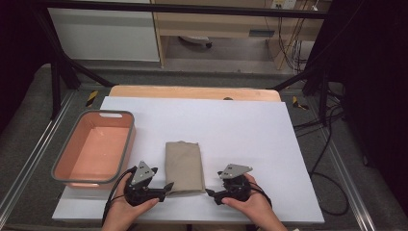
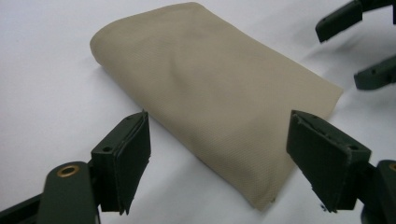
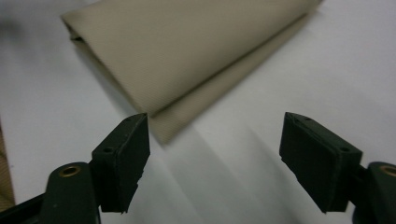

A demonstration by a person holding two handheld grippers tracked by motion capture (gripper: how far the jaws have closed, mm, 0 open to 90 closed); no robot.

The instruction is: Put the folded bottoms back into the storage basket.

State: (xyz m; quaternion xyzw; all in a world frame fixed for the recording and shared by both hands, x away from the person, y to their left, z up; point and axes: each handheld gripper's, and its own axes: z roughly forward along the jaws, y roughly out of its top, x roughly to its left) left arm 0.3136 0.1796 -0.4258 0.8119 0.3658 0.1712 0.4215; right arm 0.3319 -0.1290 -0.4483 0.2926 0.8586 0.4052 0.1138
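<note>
**Folded cloth between both grippers, neither gripping**

We've got the folded beige cloth (image 1: 184, 166) lying flat on the white table (image 1: 240, 130), lower centre of the high view, long axis running top-to-bottom of the frame. Its near short edge sits level with the two grippers.

Left gripper (image 1: 167, 186): jaws apart, nothing between the pads, tips just beside the cloth's lower-left corner. In the left gripper view the cloth (image 2: 210, 98) runs from centre to upper left, its near corner between the jaws but not pinched.

Right gripper (image 1: 210, 192): jaws apart too, just off the lower-right corner. In the right gripper view the cloth (image 3: 187, 51) fills the upper left and its layered corner points down at the left jaw.

We judge the left is marginally nearer. The pink bin (image 1: 94, 149) sits to the left of the cloth, on the left hand's side.
</note>
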